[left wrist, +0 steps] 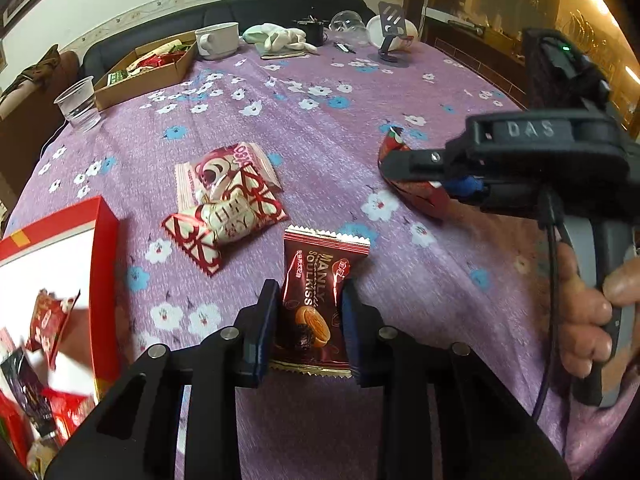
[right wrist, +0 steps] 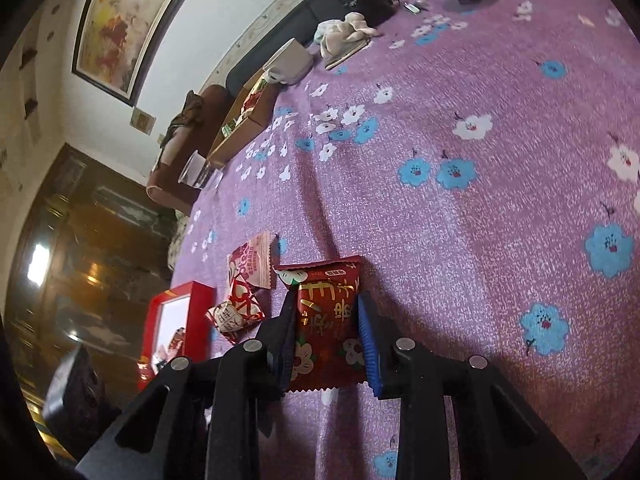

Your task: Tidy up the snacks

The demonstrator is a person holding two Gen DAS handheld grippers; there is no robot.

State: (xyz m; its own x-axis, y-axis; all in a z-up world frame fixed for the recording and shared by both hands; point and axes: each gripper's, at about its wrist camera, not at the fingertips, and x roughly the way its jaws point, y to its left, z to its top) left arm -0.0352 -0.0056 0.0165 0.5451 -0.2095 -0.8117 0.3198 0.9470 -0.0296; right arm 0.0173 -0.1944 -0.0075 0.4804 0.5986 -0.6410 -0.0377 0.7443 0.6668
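My left gripper is shut on a dark brown Manly Soulkiss biscuit packet just above the purple flowered tablecloth. My right gripper is shut on a red snack packet with gold characters; that gripper also shows in the left wrist view with the red packet in its fingers. A pink strawberry-bear packet and a red-and-white heart packet lie on the cloth between them. A red box holding several packets stands at the left.
A cardboard tray of snacks, a clear plastic cup, a white mug, a soft toy and a phone stand sit at the table's far side. A dark sofa runs behind it.
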